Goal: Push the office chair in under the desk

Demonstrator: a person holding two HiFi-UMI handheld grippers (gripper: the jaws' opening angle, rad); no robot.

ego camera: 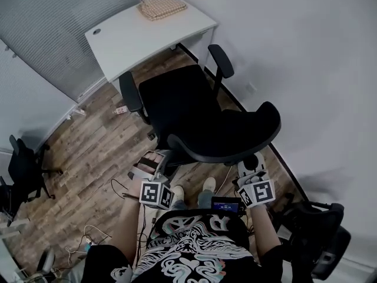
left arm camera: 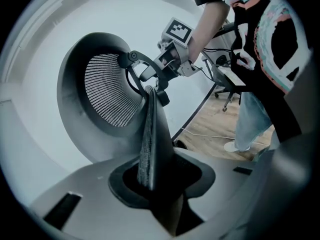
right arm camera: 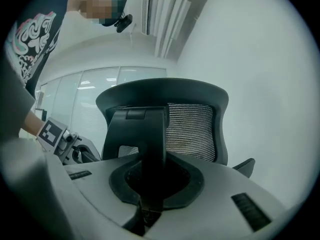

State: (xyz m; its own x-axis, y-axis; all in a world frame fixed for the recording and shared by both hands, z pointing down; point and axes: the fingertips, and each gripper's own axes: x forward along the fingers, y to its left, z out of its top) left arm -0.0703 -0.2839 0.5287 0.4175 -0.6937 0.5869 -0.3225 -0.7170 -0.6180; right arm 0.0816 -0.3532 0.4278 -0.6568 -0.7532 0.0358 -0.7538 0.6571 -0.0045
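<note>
The black office chair [ego camera: 177,105] stands on the wood floor with its seat toward the white desk [ego camera: 135,37] and its front edge near the desk. Its curved mesh backrest [ego camera: 235,143] is nearest me. My left gripper [ego camera: 160,158] is at the backrest's left end, and a thin dark edge of the back [left arm camera: 152,144] runs between its jaws. My right gripper [ego camera: 252,163] is at the right end under the rim. In the right gripper view a broad dark upright [right arm camera: 145,139] fills its jaws in front of the mesh [right arm camera: 192,129].
A woven mat [ego camera: 161,6] lies on the desk's far corner. A white wall runs along the right, close to the chair's armrest [ego camera: 222,61]. A second black chair [ego camera: 318,229] stands at my right, another [ego camera: 23,170] at the far left. Cables [ego camera: 88,234] trail on the floor.
</note>
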